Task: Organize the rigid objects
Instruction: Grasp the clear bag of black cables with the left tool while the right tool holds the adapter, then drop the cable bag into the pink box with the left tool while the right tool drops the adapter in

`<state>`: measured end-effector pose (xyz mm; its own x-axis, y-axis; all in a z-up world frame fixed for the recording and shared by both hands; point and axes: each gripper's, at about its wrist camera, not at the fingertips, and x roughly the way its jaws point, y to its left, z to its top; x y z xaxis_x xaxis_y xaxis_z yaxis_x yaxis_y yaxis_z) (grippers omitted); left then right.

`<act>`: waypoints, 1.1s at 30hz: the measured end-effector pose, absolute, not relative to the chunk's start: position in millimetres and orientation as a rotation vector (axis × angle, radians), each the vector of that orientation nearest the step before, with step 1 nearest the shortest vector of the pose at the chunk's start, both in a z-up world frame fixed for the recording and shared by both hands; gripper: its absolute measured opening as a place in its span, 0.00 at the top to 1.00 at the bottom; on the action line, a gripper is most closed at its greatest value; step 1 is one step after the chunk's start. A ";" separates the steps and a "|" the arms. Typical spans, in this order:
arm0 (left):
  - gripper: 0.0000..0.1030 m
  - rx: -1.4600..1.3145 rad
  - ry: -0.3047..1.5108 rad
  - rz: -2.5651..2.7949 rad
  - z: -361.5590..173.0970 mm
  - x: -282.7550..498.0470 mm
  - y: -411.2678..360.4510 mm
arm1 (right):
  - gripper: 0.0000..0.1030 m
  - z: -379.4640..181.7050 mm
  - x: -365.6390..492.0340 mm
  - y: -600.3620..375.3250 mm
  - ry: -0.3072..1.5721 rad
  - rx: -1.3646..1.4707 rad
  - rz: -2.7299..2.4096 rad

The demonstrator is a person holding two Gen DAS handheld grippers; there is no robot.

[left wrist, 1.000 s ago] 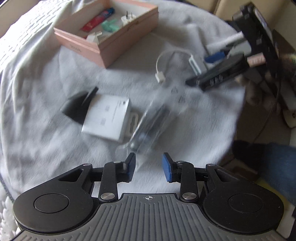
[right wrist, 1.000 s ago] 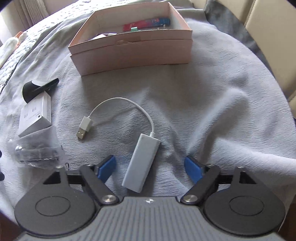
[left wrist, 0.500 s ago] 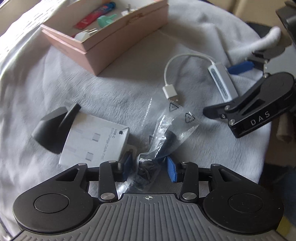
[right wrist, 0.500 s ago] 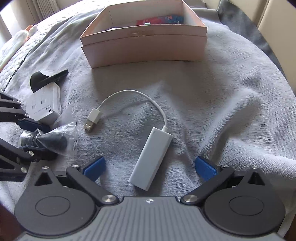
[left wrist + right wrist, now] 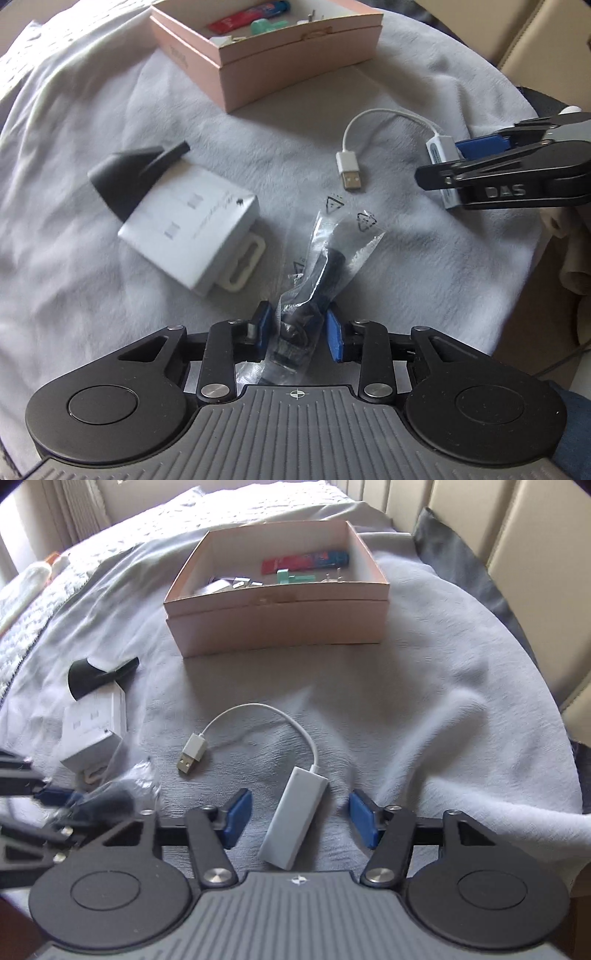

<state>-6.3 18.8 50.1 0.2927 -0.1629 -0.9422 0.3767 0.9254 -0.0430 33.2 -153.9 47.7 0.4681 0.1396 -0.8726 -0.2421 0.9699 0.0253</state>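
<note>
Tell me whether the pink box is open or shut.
Open. The pink box has no lid on top, and small items lie visible inside it, among them a red and blue packet and a green piece.

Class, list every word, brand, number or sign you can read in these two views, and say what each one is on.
"DAS": on the arm of the right gripper, in the left wrist view.
Triangle signs: on the clear plastic bag; any marks inside them are too small to read.
Print and a small dark logo on the white carton: too blurred to read.
</note>
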 end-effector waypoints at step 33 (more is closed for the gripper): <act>0.76 -0.164 0.833 -0.160 182.6 177.3 -8.8 | 0.80 154.1 -0.5 -227.0 0.981 -0.074 0.260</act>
<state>177.3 -8.8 182.6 0.6622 -0.2053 -0.7207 0.0770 0.9753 -0.2071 -0.5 -227.0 154.1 0.5279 0.1840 -0.8292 -0.2501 0.9666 0.0553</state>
